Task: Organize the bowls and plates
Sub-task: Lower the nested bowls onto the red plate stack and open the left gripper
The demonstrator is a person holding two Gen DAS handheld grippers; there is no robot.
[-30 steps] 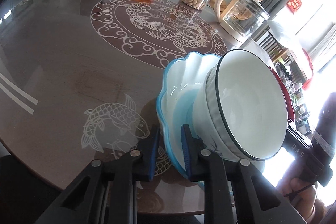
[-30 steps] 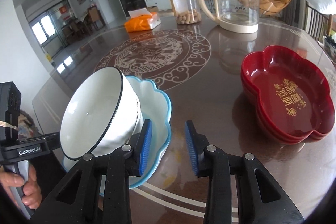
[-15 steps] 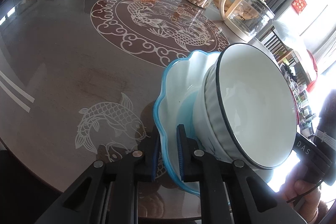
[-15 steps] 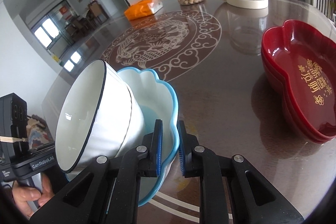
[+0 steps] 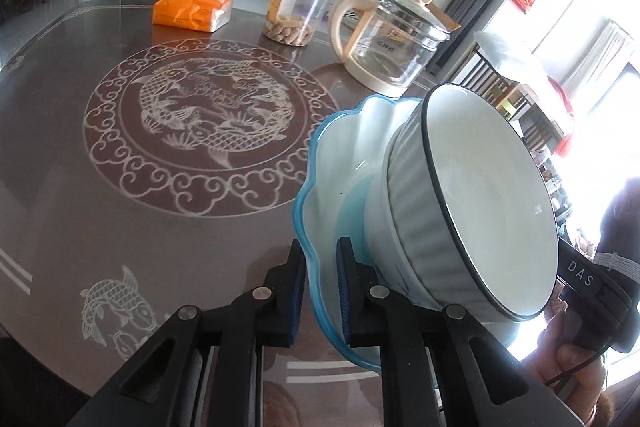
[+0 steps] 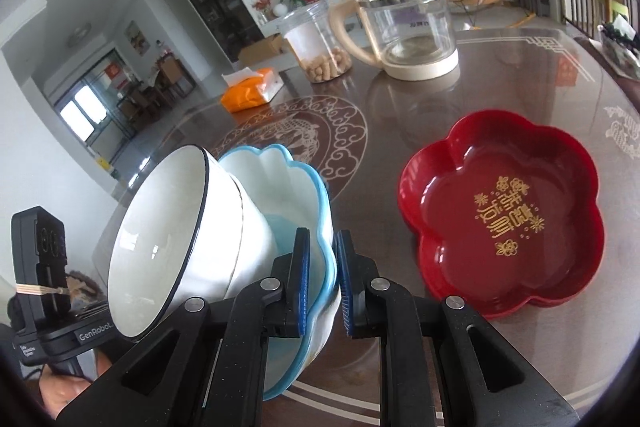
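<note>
The tabletop (image 6: 500, 75) under me is a glossy brown round slab with pale fish-and-scroll inlay, and everything I care about sits over its near edge. The red lacquered flower-shaped dish (image 6: 500, 215), glossy with gold characters in its well, lies flat on the tabletop to the right of my right gripper (image 6: 323, 279) and a little beyond it, clear of what I hold; it looks like more than one dish nested, though I cannot be sure. That is the relation I judge the coming move turns on: the load has to travel rightward and level out before it can sit there. The load itself is the blue-rimmed scalloped plate (image 6: 304, 195), smooth glazed white fading to sky blue, tipped up steeply on edge so its face points toward my left. Both my grippers are clamped on its rim from opposite sides, the left gripper (image 5: 320, 287) on one edge, the right on the other, blue ribbed pads pressing the thin wavy lip. Resting in the plate is the white ribbed bowl with a thin dark rim (image 5: 480, 203), leaning with its mouth sideways; glazed on glazed, I judge it could slide.
</note>
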